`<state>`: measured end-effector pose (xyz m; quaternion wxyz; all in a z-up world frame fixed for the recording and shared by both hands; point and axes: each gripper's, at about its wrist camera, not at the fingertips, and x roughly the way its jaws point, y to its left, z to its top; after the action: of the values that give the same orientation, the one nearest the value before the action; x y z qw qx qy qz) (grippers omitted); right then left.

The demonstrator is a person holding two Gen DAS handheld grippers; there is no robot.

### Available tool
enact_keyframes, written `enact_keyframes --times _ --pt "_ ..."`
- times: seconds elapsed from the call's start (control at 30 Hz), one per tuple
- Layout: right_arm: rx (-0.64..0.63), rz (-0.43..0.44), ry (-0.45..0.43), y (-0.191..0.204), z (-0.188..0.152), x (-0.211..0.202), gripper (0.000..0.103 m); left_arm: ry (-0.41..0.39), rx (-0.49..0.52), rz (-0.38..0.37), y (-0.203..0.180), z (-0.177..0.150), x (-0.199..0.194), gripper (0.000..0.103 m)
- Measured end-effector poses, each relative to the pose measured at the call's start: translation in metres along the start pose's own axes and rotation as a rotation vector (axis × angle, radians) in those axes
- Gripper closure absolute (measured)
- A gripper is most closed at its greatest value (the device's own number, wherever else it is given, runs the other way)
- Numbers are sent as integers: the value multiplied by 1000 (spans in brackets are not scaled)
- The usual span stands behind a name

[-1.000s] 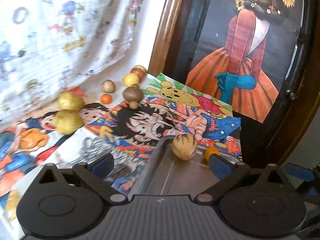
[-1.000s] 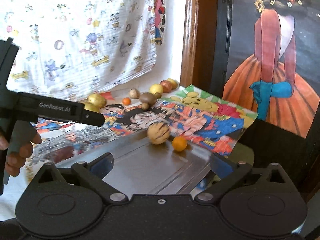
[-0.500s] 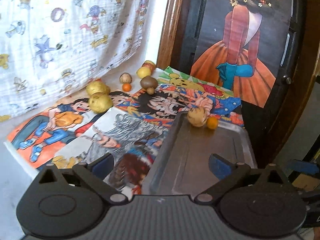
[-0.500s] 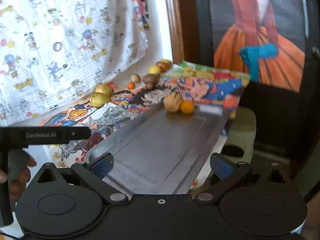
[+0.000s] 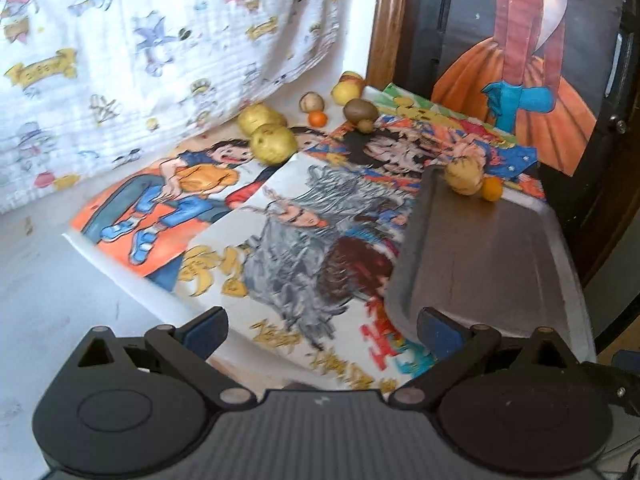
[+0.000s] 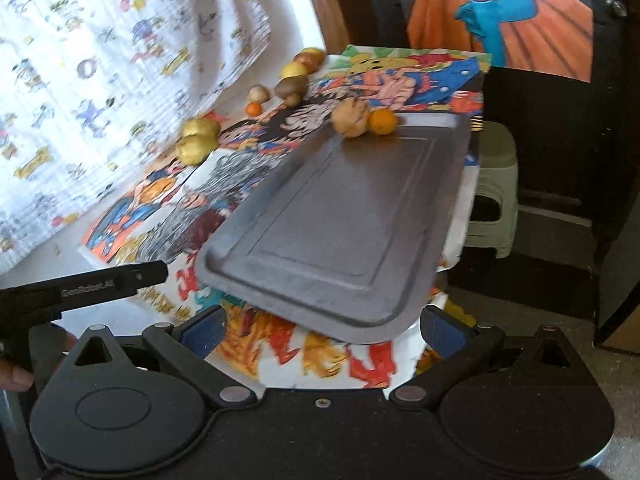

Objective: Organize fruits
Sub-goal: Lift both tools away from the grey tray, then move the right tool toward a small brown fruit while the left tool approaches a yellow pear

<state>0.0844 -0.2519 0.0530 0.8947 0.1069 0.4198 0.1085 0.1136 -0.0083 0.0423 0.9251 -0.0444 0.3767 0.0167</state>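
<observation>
A grey metal tray point(image 5: 480, 256) point(image 6: 344, 216) lies on the cartoon-print table cover. At its far end sit a tan fruit point(image 5: 464, 176) point(image 6: 351, 117) and a small orange point(image 5: 491, 189) point(image 6: 383, 121), touching. Off the tray, by the curtain, lie two yellow fruits point(image 5: 273, 143) point(image 6: 196, 148), a small orange point(image 5: 317, 118), a brown kiwi-like fruit point(image 5: 360, 109) point(image 6: 291, 85) and several more. My left gripper point(image 5: 320, 326) is open and empty, near the tray's near left corner. My right gripper point(image 6: 322, 326) is open and empty, at the tray's near edge.
A printed curtain point(image 5: 140, 40) hangs behind the table. A wooden door frame point(image 5: 384, 20) and a dark door with a poster point(image 5: 520, 60) stand at the right. A pale green stool point(image 6: 494, 184) stands beside the table. The left gripper's body point(image 6: 80, 286) shows in the right wrist view.
Both grippers have pulled back from the fruits at the tray's far end; more of the tray and table cover now shows. The two fruits on the tray have stayed put.
</observation>
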Motion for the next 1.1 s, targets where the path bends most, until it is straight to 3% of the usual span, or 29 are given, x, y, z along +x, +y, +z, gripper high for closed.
enact_keyframes --times 0.23,0.37,0.63,0.87,1.1 --pt "-57 58 -11 15 1 -1 1 76 -51 49 29 -3 10 0" --pt "-72 137 -23 16 2 -1 0 77 -83 86 50 -3 11 0" --pt "-103 164 -80 17 7 0 0 70 -151 146 79 -1 10 0" --pt "-125 246 -190 22 11 -3 0 44 -148 121 84 7 16 0" --pt "-46 369 -238 21 40 -7 0 -9 -161 96 85 27 17 0"
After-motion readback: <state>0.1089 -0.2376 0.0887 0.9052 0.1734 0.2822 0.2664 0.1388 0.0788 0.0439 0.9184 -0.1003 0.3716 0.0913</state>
